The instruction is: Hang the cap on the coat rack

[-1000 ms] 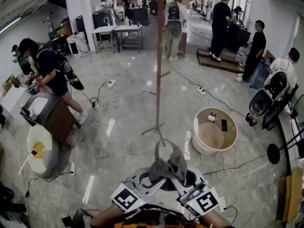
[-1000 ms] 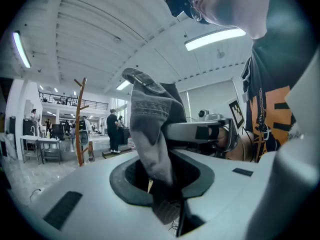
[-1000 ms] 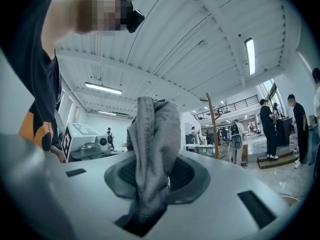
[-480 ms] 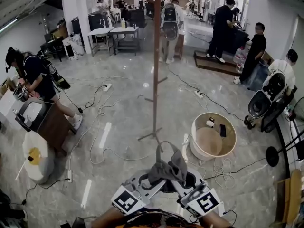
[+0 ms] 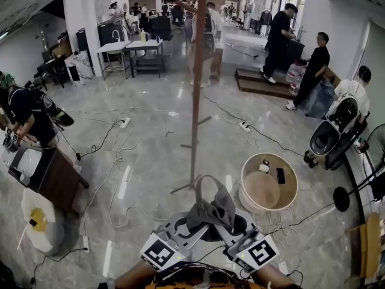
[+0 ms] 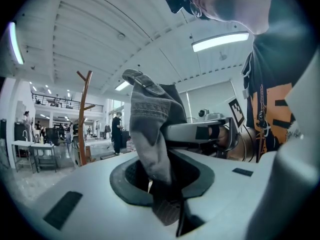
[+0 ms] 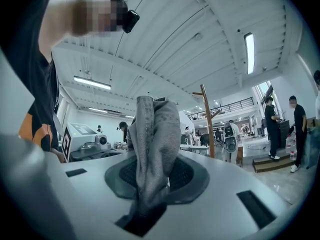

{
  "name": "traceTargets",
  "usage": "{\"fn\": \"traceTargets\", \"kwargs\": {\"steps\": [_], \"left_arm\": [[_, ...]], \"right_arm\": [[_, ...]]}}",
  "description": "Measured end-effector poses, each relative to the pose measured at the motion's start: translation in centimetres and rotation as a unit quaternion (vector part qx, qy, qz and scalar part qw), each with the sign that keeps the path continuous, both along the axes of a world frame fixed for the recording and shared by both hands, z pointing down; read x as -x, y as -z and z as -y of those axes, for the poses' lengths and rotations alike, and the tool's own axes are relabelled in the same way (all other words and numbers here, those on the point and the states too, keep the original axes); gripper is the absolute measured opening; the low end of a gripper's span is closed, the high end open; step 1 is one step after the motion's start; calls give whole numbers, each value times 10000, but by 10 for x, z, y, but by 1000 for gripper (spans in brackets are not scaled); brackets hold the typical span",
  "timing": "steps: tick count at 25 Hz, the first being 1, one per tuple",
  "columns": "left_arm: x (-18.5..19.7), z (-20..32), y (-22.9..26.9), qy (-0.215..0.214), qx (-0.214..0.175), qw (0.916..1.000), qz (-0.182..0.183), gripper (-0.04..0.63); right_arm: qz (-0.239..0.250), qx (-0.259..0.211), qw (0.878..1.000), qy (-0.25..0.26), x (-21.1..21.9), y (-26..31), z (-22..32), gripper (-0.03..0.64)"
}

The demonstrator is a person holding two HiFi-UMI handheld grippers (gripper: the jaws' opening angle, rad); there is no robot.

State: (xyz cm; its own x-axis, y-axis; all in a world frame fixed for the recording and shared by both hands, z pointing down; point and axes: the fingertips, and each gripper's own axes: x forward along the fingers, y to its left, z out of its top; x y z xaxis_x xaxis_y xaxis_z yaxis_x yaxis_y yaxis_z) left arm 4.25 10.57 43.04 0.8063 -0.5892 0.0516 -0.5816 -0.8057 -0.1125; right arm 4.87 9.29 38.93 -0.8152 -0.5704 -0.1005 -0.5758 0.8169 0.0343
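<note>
Left gripper (image 5: 191, 226) and right gripper (image 5: 230, 226) (level, side by side) pinch the cap (image 5: 210, 208)

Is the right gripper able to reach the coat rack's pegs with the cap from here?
Probably not yet. The right gripper, shut on the cap, is well short of the coat rack ahead. Only loose cables lie on the floor between, so stepping closer should do it.
</note>
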Motion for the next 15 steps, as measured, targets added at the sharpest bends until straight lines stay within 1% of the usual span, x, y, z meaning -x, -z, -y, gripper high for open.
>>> {"fn": "traceTargets", "kwargs": {"steps": [6,8,10,12,15], "left_arm": [[48,54,-7,-80,29,10000,-9,103],[61,68,-9,-37,-48,10000,-26,103],[69,80,-7,-21,-114,9998,-148,103],[71,91,-7,-69,-71,9995,-296,101],[74,110,-13,-134,11,9994,-305,101]], "right_arm": [[-53,123,9998,-151,46,-13,57,101],[-34,161,9997,-163,58,-17,71,101],[-4,207,9996,-199,63,-17,83,101],[-10,199,9995,-234,65,-17,94,101],[-36,206,9993,-303,68,-21,113,100]]}}
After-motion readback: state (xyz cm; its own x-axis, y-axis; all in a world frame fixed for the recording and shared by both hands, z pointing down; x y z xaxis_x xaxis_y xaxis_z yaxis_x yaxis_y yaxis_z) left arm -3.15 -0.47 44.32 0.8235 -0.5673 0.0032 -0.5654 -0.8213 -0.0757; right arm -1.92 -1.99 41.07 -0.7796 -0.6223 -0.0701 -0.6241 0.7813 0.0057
